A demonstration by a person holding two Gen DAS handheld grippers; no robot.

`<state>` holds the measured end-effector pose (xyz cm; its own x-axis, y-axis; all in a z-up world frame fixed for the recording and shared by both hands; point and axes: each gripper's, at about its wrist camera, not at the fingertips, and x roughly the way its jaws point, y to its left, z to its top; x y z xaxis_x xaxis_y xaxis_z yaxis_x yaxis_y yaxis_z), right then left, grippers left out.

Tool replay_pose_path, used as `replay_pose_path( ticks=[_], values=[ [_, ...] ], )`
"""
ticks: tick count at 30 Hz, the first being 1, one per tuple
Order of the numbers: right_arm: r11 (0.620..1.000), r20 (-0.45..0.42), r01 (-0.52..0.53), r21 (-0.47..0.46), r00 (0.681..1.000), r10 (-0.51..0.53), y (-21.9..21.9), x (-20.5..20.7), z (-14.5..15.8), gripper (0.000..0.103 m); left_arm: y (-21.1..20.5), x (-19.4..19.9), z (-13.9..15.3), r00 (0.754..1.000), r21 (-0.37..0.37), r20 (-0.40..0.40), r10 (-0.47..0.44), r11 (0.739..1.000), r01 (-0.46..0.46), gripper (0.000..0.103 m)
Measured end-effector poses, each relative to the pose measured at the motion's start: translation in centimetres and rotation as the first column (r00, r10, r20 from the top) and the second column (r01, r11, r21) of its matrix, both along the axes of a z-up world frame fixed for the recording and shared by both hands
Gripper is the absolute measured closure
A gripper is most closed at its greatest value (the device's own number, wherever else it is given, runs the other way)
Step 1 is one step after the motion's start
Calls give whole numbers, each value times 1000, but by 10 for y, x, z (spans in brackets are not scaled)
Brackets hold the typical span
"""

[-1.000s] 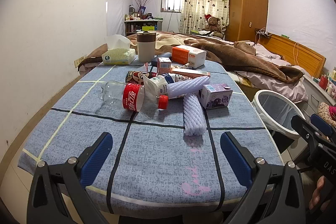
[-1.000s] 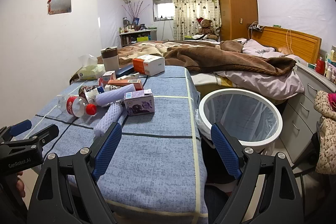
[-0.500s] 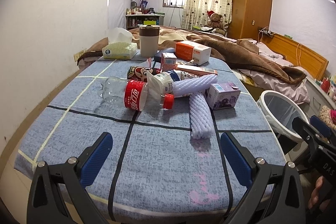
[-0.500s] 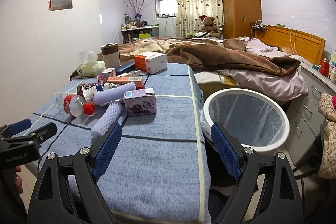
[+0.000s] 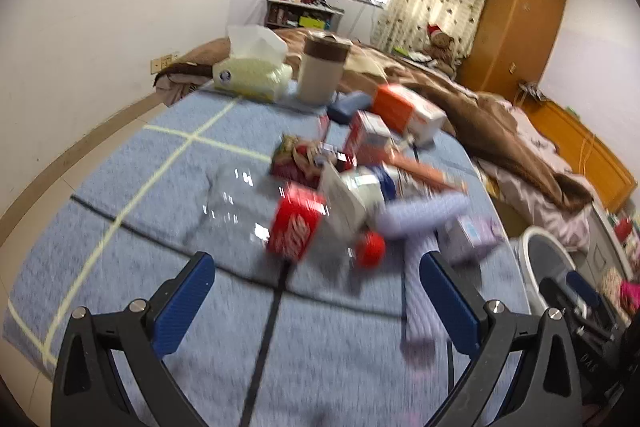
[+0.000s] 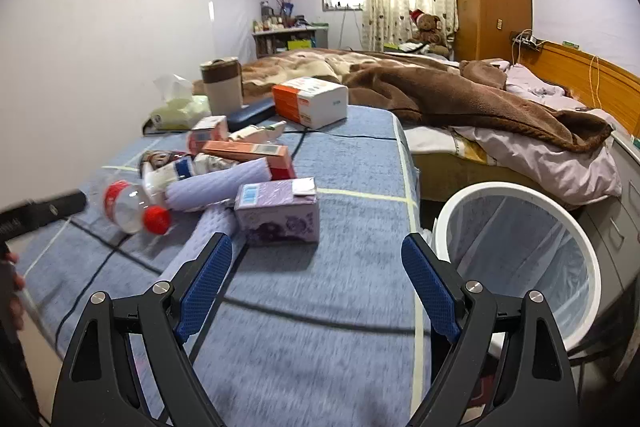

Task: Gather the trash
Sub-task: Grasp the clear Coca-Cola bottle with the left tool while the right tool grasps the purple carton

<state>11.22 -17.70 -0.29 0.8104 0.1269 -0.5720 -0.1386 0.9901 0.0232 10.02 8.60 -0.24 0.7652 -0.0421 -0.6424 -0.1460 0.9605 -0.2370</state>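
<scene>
A heap of trash lies on the blue checked table (image 5: 132,227). In it are a clear bottle with a red label (image 5: 296,223) and red cap, two lilac foam sleeves (image 5: 420,215), a purple carton (image 6: 280,213), and an orange box (image 6: 248,149). My left gripper (image 5: 316,291) is open just short of the bottle, with nothing between its fingers. The view is blurred. My right gripper (image 6: 316,279) is open in front of the purple carton, also empty. A white-rimmed bin (image 6: 516,259) lined with a clear bag stands right of the table.
At the table's far end stand a tissue pack (image 5: 252,75), a beige canister (image 5: 322,71) and an orange-and-white box (image 6: 310,101). A bed with a brown blanket (image 6: 460,95) lies behind. A wall runs along the left. Drawers stand at the far right.
Both grippers have moved forward toward the heap. The left one now tilts and sits close to the bottle; the right one is nearer the purple carton. Both stay open.
</scene>
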Motion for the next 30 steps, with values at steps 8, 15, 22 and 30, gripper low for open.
replay_pose_path(
  ticks=[8, 15, 22, 30],
  values=[
    [996, -32, -85, 35, 996, 86, 10, 42, -1, 14, 27, 49, -13, 989, -53, -126, 73, 995, -81, 0],
    [968, -107, -236, 88, 964, 245, 15, 85, -10, 14, 43, 80, -32, 976, -126, -201, 77, 987, -104, 0],
    [930, -154, -353, 98, 918, 365, 18, 104, -19, 14, 38, 97, -48, 964, -156, -265, 23, 985, -67, 0],
    [851, -255, -521, 57, 817, 517, 27, 92, -32, 14, 41, 103, -50, 955, -125, -297, 16, 991, -55, 0]
  ],
)
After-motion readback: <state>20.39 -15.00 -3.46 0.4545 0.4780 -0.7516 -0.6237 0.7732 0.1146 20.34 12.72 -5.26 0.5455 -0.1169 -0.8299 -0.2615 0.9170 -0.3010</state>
